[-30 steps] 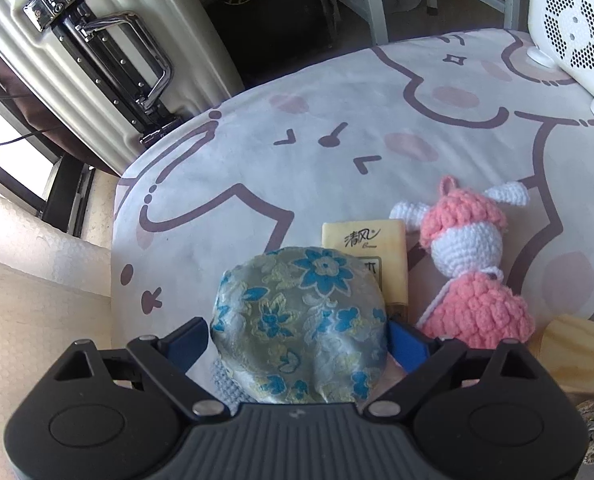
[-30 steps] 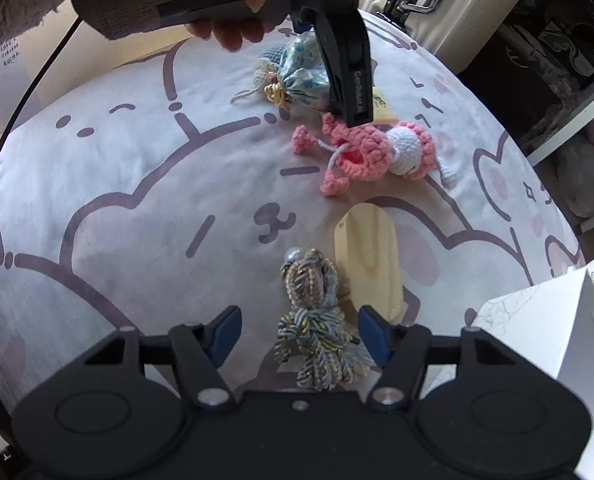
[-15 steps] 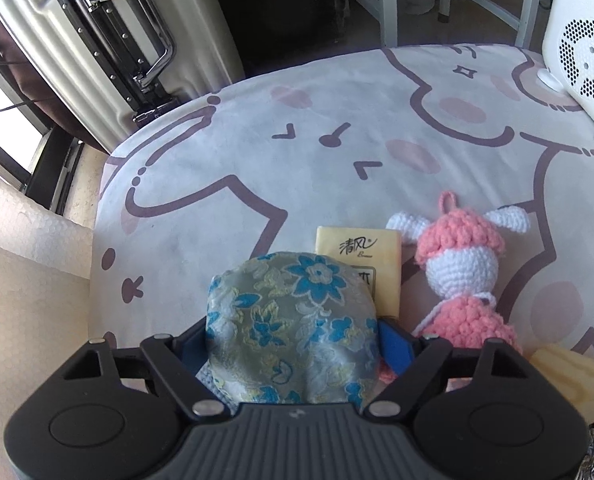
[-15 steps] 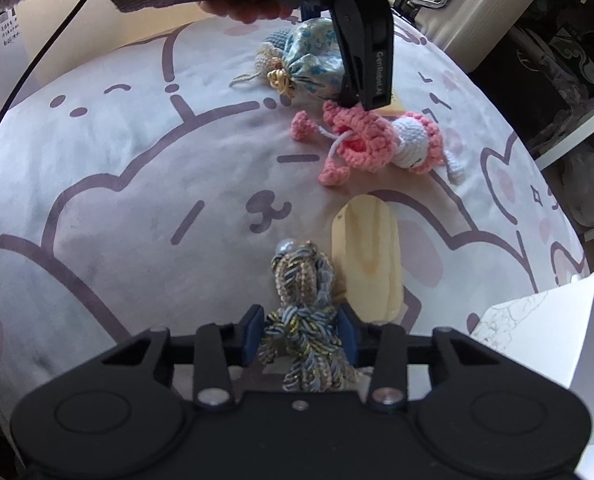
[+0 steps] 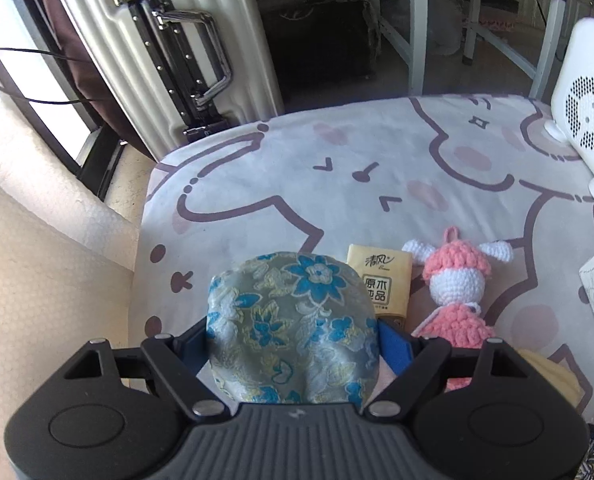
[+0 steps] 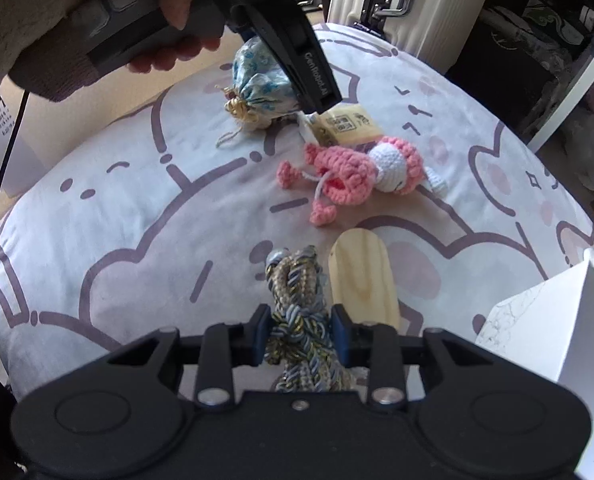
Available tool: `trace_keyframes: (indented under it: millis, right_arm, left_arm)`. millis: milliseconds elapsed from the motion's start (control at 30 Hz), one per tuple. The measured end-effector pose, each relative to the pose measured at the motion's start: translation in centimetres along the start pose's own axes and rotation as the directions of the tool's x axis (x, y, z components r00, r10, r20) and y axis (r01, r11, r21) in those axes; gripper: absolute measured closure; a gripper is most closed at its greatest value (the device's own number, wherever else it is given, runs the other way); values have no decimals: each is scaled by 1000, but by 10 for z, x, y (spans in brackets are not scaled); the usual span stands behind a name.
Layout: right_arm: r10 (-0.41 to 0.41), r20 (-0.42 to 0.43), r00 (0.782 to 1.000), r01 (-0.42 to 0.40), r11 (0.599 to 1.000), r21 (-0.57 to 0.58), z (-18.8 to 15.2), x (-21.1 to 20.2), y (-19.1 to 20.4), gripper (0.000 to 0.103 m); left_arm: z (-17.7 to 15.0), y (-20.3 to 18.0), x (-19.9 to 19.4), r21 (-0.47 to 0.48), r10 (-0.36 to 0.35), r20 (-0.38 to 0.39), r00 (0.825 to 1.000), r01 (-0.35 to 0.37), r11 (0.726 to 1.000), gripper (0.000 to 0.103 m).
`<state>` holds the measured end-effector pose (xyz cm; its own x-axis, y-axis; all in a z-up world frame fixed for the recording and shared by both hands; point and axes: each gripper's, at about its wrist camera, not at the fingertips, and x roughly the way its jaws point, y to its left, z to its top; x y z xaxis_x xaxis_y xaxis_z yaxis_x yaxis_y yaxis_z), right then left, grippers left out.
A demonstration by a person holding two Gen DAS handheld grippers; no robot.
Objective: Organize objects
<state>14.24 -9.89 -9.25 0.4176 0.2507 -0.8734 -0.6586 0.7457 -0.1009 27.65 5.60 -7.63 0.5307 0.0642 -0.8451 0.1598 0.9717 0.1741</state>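
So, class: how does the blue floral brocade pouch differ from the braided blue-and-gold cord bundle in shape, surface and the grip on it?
The brocade pouch is rounded and plump; the cord bundle is narrow and knotted. The pouch is smooth flowered fabric; the bundle is twisted rope strands. The left gripper spans the pouch widely; the right gripper pinches the bundle narrowly. Both are soft, partly blue, and gripped.

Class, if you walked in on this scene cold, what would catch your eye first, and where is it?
Probably the blue-flowered brocade pouch, clamped in the left tool above the cartoon-print cloth. Next, the braided cord bundle pinched in the right tool beside a pale wooden piece. Between them lies a pink crocheted doll, next to a tissue pack.
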Motion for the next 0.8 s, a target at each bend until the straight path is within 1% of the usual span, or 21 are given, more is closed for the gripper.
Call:
trace_keyframes:
  millis: [267, 433, 533, 600, 633, 667, 733, 800]
  right_arm:
    - [-45, 101, 994, 32, 992, 124, 14, -31, -24, 69]
    - [-65, 147, 987, 40, 985, 166, 17, -50, -34, 69]
    - [-76, 171, 982, 41, 979, 200, 17, -61, -40, 70]
    - [-86, 186, 979, 43, 973, 225, 17, -69, -44, 73]
    - [-89, 190, 978, 43, 971, 237, 17, -72, -46, 76]
    - [-91, 195, 977, 40, 967, 252, 17, -76, -48, 82]
    - [-82, 202, 976, 22, 959, 284, 15, -83, -53, 83]
    - [-89, 213, 973, 24, 957, 290, 14, -88, -54, 83]
  left_arm:
    - [-8, 12, -56, -85, 2, 74, 997, 4, 996, 19]
    - [-15, 17, -86, -137, 2, 110, 994, 14, 990, 19]
    - [-19, 17, -103, -151, 2, 134, 991, 19, 988, 19]
    - [-23, 18, -115, -163, 0, 149, 989, 25, 986, 19]
    - [-25, 18, -120, -170, -4, 156, 988, 31, 985, 19]
    - [-27, 19, -124, -177, -7, 163, 987, 36, 984, 19]
    - [-30, 19, -133, -183, -8, 177, 984, 41, 982, 19]
    - [-33, 18, -139, -187, -8, 186, 983, 43, 981, 19]
